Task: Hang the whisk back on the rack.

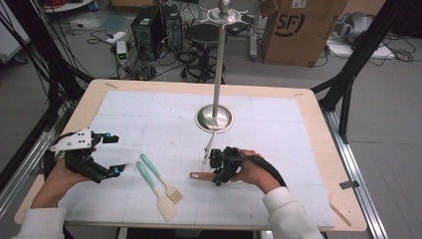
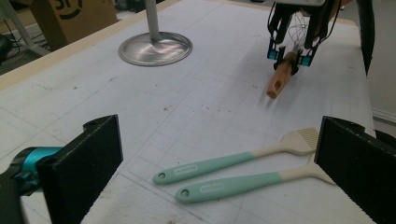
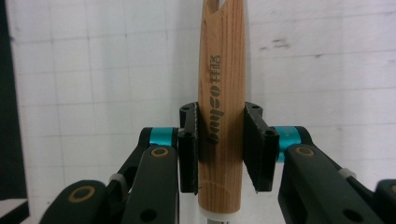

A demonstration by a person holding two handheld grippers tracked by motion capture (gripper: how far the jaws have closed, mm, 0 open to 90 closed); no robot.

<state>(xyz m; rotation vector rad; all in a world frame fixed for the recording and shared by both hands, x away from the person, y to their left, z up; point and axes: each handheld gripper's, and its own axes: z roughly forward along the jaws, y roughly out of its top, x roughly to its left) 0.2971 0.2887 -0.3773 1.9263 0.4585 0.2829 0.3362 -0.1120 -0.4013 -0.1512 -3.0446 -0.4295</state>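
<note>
My right gripper [image 1: 215,173] is shut on the wooden handle [image 3: 221,84] of a utensil, and the handle [image 1: 199,175] sticks out to the left, low over the white mat. In the left gripper view thin wires show behind that gripper [image 2: 289,56], and the handle's holed end [image 2: 276,86] points this way. My left gripper [image 1: 113,155] rests at the mat's left side, open with nothing between its jaws. A teal-handled brush [image 1: 158,175] and a teal-handled spatula [image 1: 153,190] lie side by side between the two grippers, and the left gripper [image 2: 217,140] faces both the brush [image 2: 224,163] and the spatula [image 2: 233,185].
A metal stand with a round base [image 1: 214,119] and a tall pole topped with hooks [image 1: 224,14] rises at the mat's middle, just beyond the right gripper. The mat covers a wooden table [image 1: 318,124]. Boxes, a stool and cables sit on the floor behind.
</note>
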